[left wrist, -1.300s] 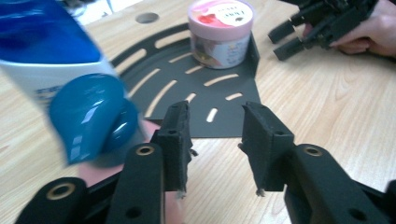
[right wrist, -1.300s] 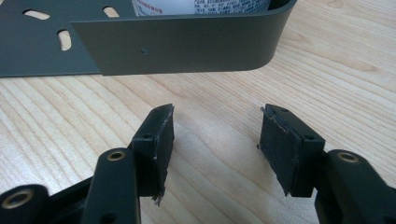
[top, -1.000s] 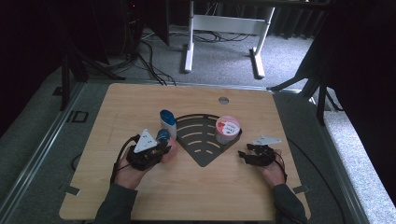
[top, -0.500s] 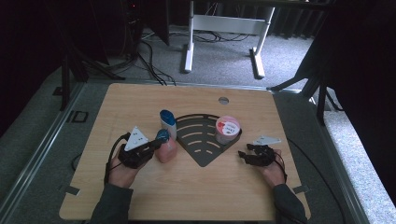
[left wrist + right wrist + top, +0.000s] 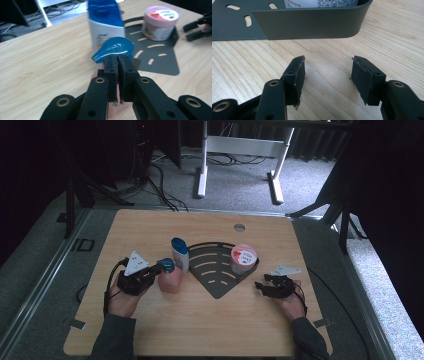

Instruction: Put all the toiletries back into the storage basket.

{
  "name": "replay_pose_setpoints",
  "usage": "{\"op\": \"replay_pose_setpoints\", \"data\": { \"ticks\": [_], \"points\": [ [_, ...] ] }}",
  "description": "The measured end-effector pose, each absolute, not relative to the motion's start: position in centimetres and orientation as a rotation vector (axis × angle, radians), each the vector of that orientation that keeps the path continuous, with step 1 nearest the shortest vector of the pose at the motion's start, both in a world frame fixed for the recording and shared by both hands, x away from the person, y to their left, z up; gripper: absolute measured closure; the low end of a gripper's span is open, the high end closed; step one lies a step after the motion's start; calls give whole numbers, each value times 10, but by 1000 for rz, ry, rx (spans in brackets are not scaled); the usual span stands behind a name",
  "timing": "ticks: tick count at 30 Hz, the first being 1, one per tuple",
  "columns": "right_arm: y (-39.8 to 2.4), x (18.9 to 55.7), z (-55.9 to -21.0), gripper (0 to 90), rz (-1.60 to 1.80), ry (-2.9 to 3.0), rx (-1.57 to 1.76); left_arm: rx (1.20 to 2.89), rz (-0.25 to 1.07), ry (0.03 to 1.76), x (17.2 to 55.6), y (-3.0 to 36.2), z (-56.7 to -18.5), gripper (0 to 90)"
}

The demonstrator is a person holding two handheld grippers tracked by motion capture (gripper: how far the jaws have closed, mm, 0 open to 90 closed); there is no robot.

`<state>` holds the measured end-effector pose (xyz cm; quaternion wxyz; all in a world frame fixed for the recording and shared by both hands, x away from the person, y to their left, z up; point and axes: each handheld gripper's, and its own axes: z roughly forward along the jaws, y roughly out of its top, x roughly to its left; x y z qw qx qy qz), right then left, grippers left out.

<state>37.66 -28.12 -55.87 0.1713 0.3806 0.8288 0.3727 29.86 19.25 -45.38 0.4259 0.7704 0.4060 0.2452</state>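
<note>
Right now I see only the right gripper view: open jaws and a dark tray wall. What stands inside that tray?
Observer: A pink-lidded tub stands in the tray's right corner.
Operator: Where is the left gripper?
Observer: Left of the tray, at a pink bottle; its jaws have just been closing and meet behind the blue cap. Whether they pinch anything, I cannot tell.
Operator: Anything else nearby?
Observer: A white bottle with a blue lid stands upright beside the tray's left corner.
</note>
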Motion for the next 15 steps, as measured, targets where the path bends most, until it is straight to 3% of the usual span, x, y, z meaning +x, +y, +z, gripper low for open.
{"op": "replay_pose_setpoints", "data": {
  "ticks": [5, 15],
  "points": [
    [-281, 377, -559, 444, 1058, 2354, 1080, 1919, 611, 1043, 303, 199, -454, 817],
    [-281, 377, -559, 444, 1058, 2354, 1079, 1956, 492, 1002, 306, 189, -462, 545]
  ]
}}
